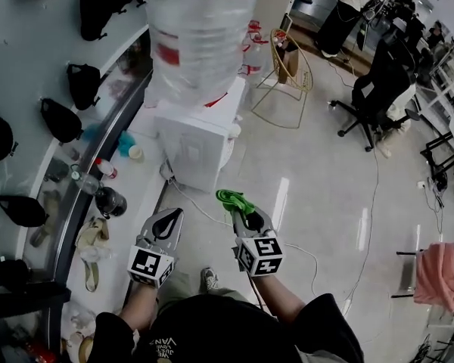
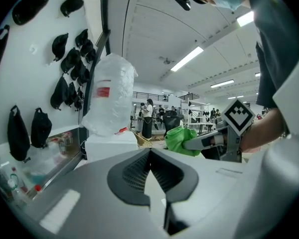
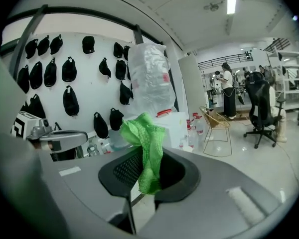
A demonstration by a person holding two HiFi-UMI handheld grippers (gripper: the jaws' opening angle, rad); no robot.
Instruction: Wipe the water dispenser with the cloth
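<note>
Jaws, head view: the left gripper (image 1: 169, 216) has its jaws together with nothing between them; the right gripper (image 1: 240, 212) has its jaws clamped on the green cloth (image 1: 233, 199).
Grippers, head view: they are side by side, near each other but apart, above the floor (image 1: 325, 187), and both point toward the water dispenser (image 1: 199, 148).
Water dispenser, head view: white, it stands on the floor at the wall (image 1: 30, 66), just beyond the gripper tips; a clear bottle (image 1: 200, 36) sits on its top.
Cloth, head view: bunched at the right tips, close to the dispenser's lower front; it does not seem to touch it.
Jaws, left gripper view: the tips meet and hold nothing.
Surroundings, left gripper view: the right gripper (image 2: 197, 142) comes in from the right side with the cloth (image 2: 179, 139) at its end; the dispenser (image 2: 112, 146) and bottle (image 2: 109, 96) stand beyond, left of centre.
Jaws, right gripper view: closed on the cloth (image 3: 147, 143); one part rises above the tips, another hangs down between the jaws.
Surroundings, right gripper view: the dispenser (image 3: 177, 123) and bottle (image 3: 149, 78) stand behind the cloth; the left gripper (image 3: 60, 139) is at the left edge; black bags (image 3: 70, 101) hang on the wall.
</note>
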